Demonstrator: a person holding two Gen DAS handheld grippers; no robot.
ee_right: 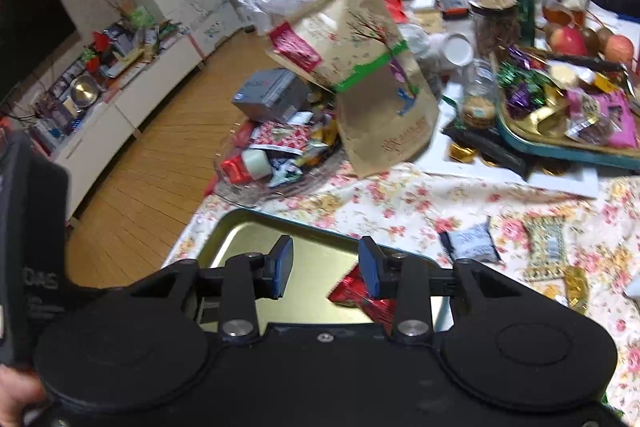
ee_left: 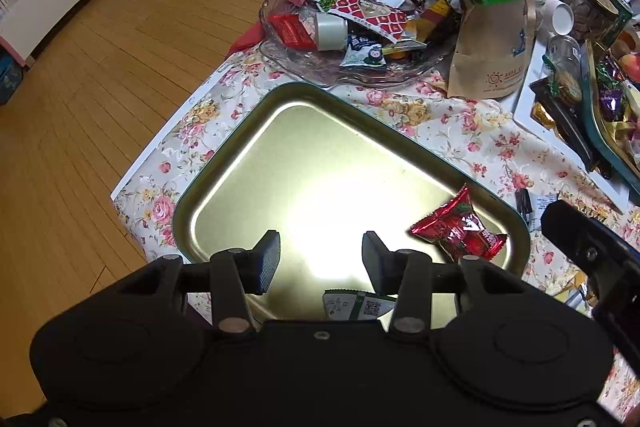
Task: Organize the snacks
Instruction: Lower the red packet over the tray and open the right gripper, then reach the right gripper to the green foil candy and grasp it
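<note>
Currently filling tray (ee_left: 240, 163): 1 red snack packet (ee_left: 458, 229) inside. Left gripper (ee_left: 320, 259), right gripper (ee_right: 325, 267) both jaws apart, empty. Next: fetch loose packet (ee_right: 472, 242) off tablecloth (ee_right: 400, 199).

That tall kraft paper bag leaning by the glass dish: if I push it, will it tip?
Probably. The kraft bag stands tall, already leans toward the glass dish, and is creased mid-height, so it looks floppy. Its paper seems unlikely to slip; a grip by the right gripper near the base seems safer.
</note>
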